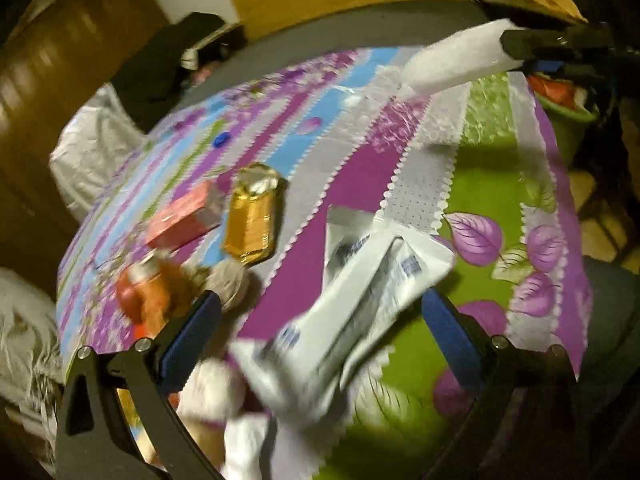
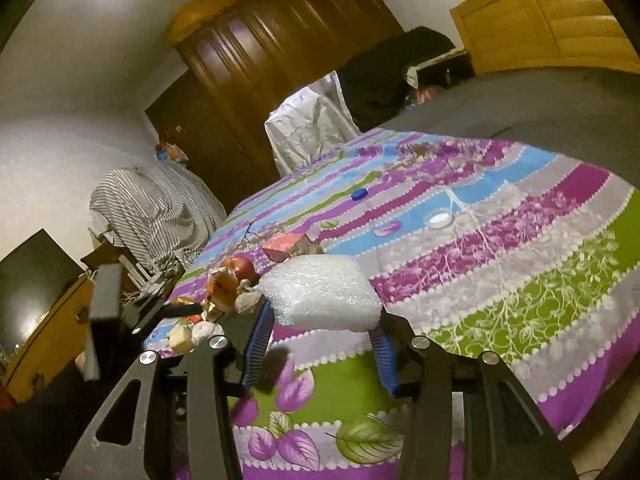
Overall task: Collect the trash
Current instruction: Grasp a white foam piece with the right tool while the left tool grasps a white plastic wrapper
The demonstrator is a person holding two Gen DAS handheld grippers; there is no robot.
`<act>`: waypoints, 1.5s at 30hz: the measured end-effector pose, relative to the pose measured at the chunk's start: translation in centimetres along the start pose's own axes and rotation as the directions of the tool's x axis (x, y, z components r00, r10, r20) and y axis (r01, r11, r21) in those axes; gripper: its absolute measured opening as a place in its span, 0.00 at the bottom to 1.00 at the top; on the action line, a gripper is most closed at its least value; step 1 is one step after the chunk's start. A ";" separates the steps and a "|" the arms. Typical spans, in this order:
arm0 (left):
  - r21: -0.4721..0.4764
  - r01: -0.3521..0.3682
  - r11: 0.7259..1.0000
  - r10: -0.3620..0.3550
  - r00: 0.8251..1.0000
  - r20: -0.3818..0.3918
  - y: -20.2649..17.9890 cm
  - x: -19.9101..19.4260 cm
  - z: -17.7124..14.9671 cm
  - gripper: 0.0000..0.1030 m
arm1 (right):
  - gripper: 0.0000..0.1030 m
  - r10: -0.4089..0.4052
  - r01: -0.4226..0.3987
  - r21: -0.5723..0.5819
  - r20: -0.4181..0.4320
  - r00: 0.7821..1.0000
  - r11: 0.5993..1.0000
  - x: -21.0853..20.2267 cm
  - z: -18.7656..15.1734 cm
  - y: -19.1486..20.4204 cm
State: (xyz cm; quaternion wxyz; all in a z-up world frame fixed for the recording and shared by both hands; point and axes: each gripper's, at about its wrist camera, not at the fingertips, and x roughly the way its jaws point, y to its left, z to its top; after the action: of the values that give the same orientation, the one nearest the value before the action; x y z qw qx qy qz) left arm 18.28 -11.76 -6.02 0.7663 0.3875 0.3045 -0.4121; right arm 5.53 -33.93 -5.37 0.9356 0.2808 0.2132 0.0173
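Note:
My left gripper (image 1: 320, 312) is open above a crumpled white paper wrapper with blue print (image 1: 360, 300) lying on the colourful tablecloth (image 1: 360, 176). More trash lies to its left: a gold wrapped box (image 1: 252, 220), a pink carton (image 1: 184, 216), an orange packet (image 1: 148, 288) and a grey paper ball (image 1: 228, 280). My right gripper (image 2: 320, 340) is shut on a white foam sheet (image 2: 320, 292), held above the table; the sheet also shows in the left wrist view (image 1: 452, 64). A blue bottle cap (image 2: 360, 195) lies far back.
A green bin with trash (image 1: 564, 108) stands past the table's right edge. A dark wooden wardrobe (image 2: 260, 60), a striped cloth over a chair (image 2: 152, 208) and a silvery cover (image 2: 308, 128) stand to the left. A clear lid (image 2: 440, 219) lies mid-table.

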 end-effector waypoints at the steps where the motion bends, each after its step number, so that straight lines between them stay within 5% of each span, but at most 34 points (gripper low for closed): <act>1: 0.013 0.012 1.000 -0.012 1.000 -0.023 0.2 1.0 0.3 0.94 | 0.46 -0.002 0.002 0.005 -0.007 1.000 1.000 0.1 -0.1 -0.3; 4: 0.034 0.064 0.997 -0.060 0.992 -0.109 -0.4 3.6 0.1 0.79 | 0.46 -0.006 0.006 0.006 -0.014 1.000 1.000 0.2 -0.5 -0.8; 5: 0.000 0.109 0.994 -0.108 0.990 -0.093 -0.4 3.3 0.1 0.57 | 0.46 -0.006 0.006 0.006 -0.014 1.000 1.000 0.4 -0.5 -0.9; 6: -0.043 0.123 0.991 -0.127 0.989 -0.082 -0.3 2.8 0.2 0.47 | 0.46 -0.006 0.006 0.005 -0.012 1.000 1.000 0.4 -0.5 -0.9; 10: -0.149 0.045 0.988 -0.052 0.998 -0.043 -1.3 -0.1 -0.9 0.39 | 0.46 0.001 -0.001 -0.014 -0.008 1.000 1.000 0.1 -0.8 -0.4; 13: -0.337 0.048 0.940 -0.039 0.999 0.032 -1.0 -5.0 -3.6 0.39 | 0.46 0.035 -0.036 -0.029 -0.027 0.999 0.999 0.4 -1.5 0.6; 16: -0.548 0.005 0.837 0.017 0.999 0.034 0.2 -8.9 -7.6 0.39 | 0.46 0.093 -0.098 -0.065 -0.076 0.993 0.993 1.2 -2.8 2.7; 20: -0.763 -0.154 0.628 0.132 0.987 -0.091 2.3 -13.3 -15.1 0.39 | 0.46 0.175 -0.197 -0.121 -0.172 0.970 0.973 3.8 -5.2 6.8; 22: -0.825 -0.247 0.508 0.157 0.968 -0.193 3.6 -14.5 -18.8 0.39 | 0.46 0.193 -0.224 -0.158 -0.191 0.962 0.962 4.6 -5.7 8.8; 25: -0.873 -0.319 0.368 0.155 0.947 -0.281 5.4 -15.2 -22.4 0.39 | 0.46 0.195 -0.239 -0.236 -0.194 0.961 0.942 6.6 -6.5 12.1; 27: -0.876 -0.358 0.324 0.160 0.933 -0.323 6.0 -14.9 -23.4 0.41 | 0.46 0.164 -0.220 -0.265 -0.220 0.962 0.939 8.0 -7.4 13.2; 32: -0.879 -0.367 0.305 0.166 0.929 -0.330 6.0 -13.2 -25.1 0.54 | 0.51 0.069 -0.170 -0.263 -0.355 0.933 0.950 10.5 -10.7 13.0; 36: -0.894 -0.304 0.328 0.184 0.949 -0.255 5.6 -13.9 -25.3 0.72 | 0.73 0.053 -0.155 -0.297 -0.324 0.945 0.942 9.1 -11.2 12.6; 41: -0.901 -0.275 0.335 0.218 0.953 -0.210 5.3 -15.6 -25.3 0.78 | 0.77 0.042 -0.135 -0.311 -0.287 0.957 0.941 7.3 -9.9 11.6; 45: -0.893 -0.262 0.366 0.222 0.957 -0.190 4.9 -16.2 -25.9 0.82 | 0.81 0.079 -0.169 -0.302 -0.286 0.955 0.938 7.2 -7.9 12.2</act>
State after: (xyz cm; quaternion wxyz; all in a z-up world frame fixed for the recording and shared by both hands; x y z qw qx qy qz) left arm 11.05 18.31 -4.88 0.8985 -0.0442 0.4331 -0.0558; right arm 9.86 -18.48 -7.59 0.9281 0.1317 0.3145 0.1495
